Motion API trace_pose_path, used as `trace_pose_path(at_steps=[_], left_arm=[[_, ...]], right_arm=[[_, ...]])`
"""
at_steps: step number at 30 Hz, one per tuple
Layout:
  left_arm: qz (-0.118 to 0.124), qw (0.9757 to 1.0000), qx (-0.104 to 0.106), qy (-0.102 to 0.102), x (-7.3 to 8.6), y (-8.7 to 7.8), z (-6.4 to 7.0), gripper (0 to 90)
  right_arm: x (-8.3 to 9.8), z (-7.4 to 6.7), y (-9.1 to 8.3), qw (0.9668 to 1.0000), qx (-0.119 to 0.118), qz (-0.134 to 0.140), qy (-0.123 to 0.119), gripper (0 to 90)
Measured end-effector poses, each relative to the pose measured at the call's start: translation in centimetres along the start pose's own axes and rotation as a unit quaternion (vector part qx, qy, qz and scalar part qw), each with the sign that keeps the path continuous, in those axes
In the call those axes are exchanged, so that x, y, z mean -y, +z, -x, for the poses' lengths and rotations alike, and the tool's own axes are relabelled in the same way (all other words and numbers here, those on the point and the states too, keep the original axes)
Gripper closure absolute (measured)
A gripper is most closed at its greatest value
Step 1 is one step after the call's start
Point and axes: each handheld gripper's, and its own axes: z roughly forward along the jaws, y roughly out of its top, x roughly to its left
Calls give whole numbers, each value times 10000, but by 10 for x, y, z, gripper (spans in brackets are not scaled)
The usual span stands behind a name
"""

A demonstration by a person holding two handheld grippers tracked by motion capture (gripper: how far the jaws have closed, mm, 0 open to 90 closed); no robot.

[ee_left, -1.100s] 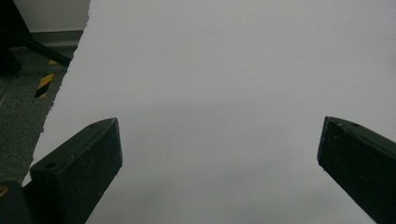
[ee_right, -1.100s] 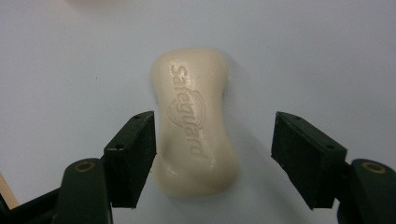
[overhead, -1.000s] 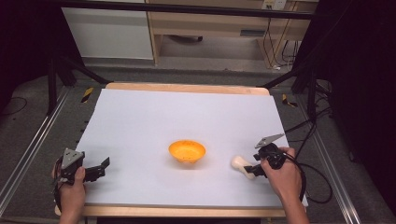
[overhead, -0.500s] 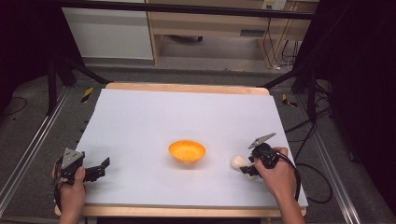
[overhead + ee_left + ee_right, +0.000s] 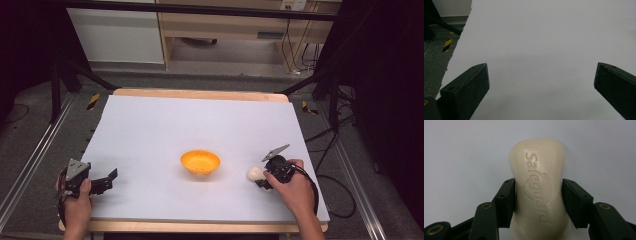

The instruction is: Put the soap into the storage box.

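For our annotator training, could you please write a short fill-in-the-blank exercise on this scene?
1. The right tool is shut on a bar of ____.
2. The bowl on the table is coloured ____.
3. The left tool has its jaws ____.
Missing words: soap; orange; open.

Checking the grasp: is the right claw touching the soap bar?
Touching. The right gripper view shows the right claw with both jaws pressed against the sides of the soap bar.

Cream soap bar (image 5: 539,190) clamped beside orange bowl (image 5: 200,163).
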Motion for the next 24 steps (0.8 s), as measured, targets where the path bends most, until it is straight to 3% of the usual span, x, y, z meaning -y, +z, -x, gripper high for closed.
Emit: trace_pose_path(at_steps=[7, 24], left_arm=[[5, 10000, -3, -11, 0, 0, 0, 0], [-16, 10000, -22, 16, 0, 0, 0, 0]], right_arm=[[3, -6, 4, 9993, 241, 71, -274, 460], [7, -4, 2, 9985, 82, 363, -402, 486]])
